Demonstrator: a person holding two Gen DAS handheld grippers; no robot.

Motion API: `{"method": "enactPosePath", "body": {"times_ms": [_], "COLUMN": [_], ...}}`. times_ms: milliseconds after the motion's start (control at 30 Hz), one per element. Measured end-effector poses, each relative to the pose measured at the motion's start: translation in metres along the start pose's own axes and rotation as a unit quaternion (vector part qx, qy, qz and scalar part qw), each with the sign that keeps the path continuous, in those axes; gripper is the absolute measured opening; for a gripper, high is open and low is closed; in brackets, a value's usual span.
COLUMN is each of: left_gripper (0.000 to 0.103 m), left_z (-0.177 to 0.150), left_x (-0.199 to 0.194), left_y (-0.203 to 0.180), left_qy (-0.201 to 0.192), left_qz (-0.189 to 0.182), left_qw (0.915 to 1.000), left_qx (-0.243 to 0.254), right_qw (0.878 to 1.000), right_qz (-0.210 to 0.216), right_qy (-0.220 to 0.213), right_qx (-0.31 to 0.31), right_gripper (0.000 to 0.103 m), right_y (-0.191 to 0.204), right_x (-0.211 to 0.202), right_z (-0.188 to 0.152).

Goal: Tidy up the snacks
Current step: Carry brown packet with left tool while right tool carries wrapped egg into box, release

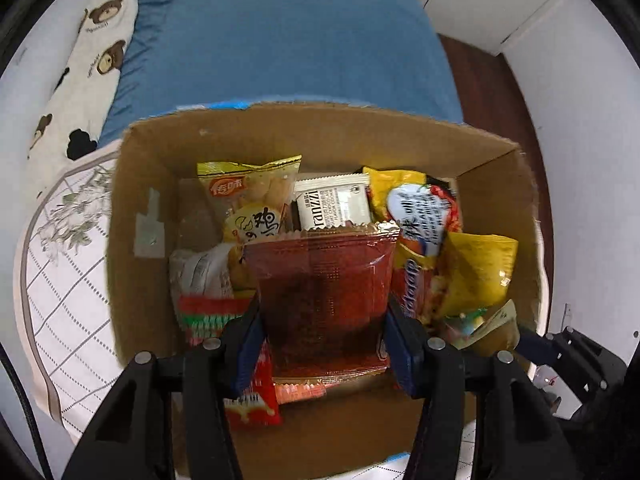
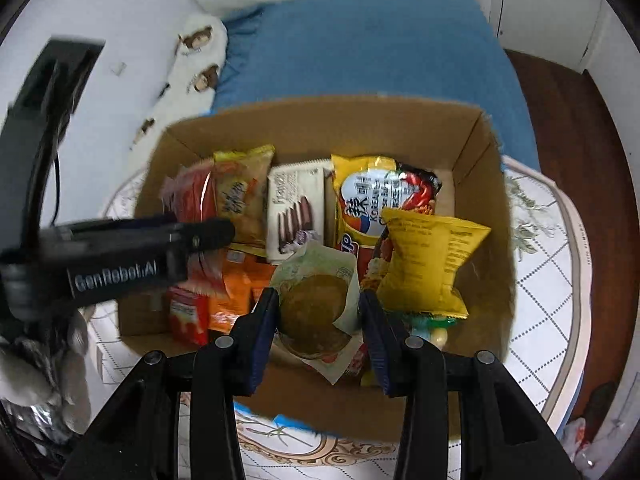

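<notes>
You're gripping a red packet (image 1: pixel 324 292) in the left gripper (image 1: pixel 324 344) and a round pastry pack (image 2: pixel 316 312) in the right gripper (image 2: pixel 318 332), both over the cardboard box (image 1: pixel 320 132), whose many snacks are awaiting sorting beneath them.

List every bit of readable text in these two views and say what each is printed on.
"GenRobot.AI": side of the left gripper, seen from the right wrist view.
"Franzzi": white biscuit pack, partly legible.
"KOREAN": round label on the yellow noodle bag.
Chinese characters on the yellow snack bag; fine print elsewhere is too blurred.
</notes>
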State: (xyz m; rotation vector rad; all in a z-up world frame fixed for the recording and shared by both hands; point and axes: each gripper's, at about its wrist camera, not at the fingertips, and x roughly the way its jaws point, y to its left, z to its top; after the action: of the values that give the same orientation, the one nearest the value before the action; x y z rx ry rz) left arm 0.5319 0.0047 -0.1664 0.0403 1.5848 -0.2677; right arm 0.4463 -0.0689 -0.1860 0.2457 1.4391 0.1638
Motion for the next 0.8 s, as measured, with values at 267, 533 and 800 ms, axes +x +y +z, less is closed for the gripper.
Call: {"method": "enactPosePath", "body": {"times_ms": [267,533,800], "left_gripper": [0.083,0.083,0.083], "left_z": [0.012,0.002,-0.023], "left_x": [0.027,0.021,0.004], "left_y": [0.001,0.009,0.015], "left_qy": [0.021,0.007,-0.017], "left_qz": [0.034,0.037,0.041], "left_qw": [0.9992,0.9993,0.9989], "left_qx": [0.004,-0.006,-0.012], "right_qw": [0.998,0.997,0.997], "right_qz": [-0.02,-0.052,-0.066], "right_qy": [0.05,0.042,0.023], "right_qx": [0.021,0.035,0.043], "right_gripper": [0.094,0.097,0.097], "right_y": [-0.011,-0.017,-0.021], "right_x": [0.038,0.031,0.014], "right_z": [0.006,0.002,-0.009]}}
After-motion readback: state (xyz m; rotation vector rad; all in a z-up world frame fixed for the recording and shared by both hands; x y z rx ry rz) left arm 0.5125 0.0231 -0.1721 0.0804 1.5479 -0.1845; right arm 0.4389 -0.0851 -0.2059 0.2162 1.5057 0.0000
